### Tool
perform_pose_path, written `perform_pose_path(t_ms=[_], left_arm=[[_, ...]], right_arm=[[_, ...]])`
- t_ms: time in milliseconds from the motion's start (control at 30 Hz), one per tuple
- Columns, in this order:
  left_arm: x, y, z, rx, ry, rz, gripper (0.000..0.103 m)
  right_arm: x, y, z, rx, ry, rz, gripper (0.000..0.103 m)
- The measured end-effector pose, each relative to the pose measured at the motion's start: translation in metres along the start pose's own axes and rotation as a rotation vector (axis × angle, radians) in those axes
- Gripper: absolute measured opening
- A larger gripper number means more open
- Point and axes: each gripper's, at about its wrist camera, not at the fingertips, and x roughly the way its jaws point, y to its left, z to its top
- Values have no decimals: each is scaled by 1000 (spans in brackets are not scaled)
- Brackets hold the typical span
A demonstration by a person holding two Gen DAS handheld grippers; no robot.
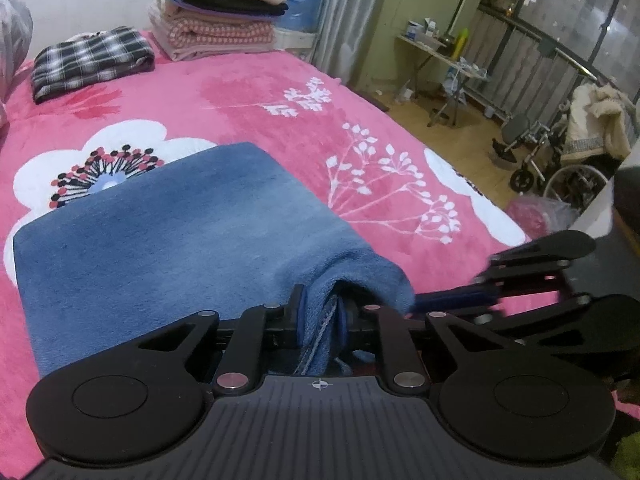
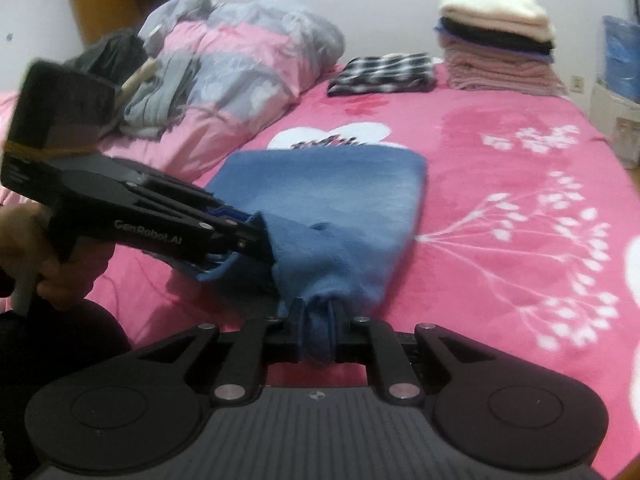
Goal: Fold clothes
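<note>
Folded blue fleece garment [image 1: 160, 232]: on pink floral bed blanket [image 1: 360, 128], near edge. Left gripper [image 1: 320, 320] and right gripper [image 2: 318, 328]: fingers clenched on its near hem.

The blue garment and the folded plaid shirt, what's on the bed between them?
Only bare pink blanket lies between blue garment and plaid shirt, in the left wrist view.
</note>
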Motion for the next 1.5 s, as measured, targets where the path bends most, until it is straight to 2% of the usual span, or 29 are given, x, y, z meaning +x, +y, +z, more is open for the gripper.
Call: perform_pose_path(t_ms=[100, 267, 433, 567, 767, 867, 967, 1067, 1167, 1233, 1300, 1400, 1500], left_arm=[[-2, 1, 1, 0, 4, -13, 17], [-5, 2, 1, -3, 11, -29, 18], [-11, -1, -3, 2, -2, -49, 15], [-8, -13, -11, 94, 2, -27, 14], [-4, -30, -22, 231, 7, 5, 14], [5, -44, -28, 395, 43, 45, 14], [13, -54, -33, 561, 82, 82, 14], [21, -63, -47, 735, 110, 127, 14], [26, -70, -57, 859, 120, 159, 15], [26, -69, -57, 848, 123, 157, 15], [25, -67, -56, 837, 125, 156, 15], [25, -68, -58, 846, 121, 161, 16], [26, -71, -61, 870, 118, 166, 21]], right_arm=[[-6, -5, -3, 13, 19, -13, 13], [15, 2, -3, -53, 80, 34, 13], [43, 5, 8, -69, 48, 41, 12], [49, 5, 8, -83, 40, 43, 12], [60, -11, 8, -4, 48, 87, 11], [69, -29, 6, 96, 49, 147, 9], [60, -42, 5, 165, 62, 185, 9], [34, -50, 4, 202, 58, 119, 16], [7, -58, 1, 244, 25, 54, 17], [-4, -57, 6, 251, -4, 41, 17], [-6, -48, 16, 219, -26, 66, 17], [0, -34, 25, 162, -21, 79, 17], [14, -26, 26, 158, -5, 101, 16]])
